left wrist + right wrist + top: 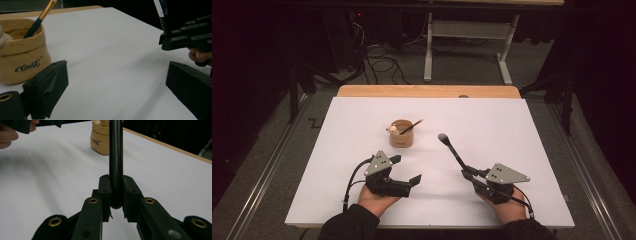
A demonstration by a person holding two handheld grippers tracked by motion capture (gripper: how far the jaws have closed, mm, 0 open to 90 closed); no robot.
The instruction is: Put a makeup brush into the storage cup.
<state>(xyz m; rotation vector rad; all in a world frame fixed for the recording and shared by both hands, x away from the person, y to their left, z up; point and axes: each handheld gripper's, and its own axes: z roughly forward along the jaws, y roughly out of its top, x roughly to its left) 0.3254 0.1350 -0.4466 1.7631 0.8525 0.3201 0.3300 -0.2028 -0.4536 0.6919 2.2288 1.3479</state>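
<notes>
- Brush (451, 148) handle sits clamped in your right hand-held gripper (468, 173), head raised over the desk (512, 130).
- Your left hand-held gripper (404, 169) gapes empty near the pouch (402, 134).

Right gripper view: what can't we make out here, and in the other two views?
- Right gripper view: top end of the black brush held by the right gripper, cut off by the upper edge.
- Left gripper view: pouch left side, cut by the frame edge.
- High view: pale item in the pouch, too small to identify.
- High view: lettering on the pouch, too small to read.
</notes>
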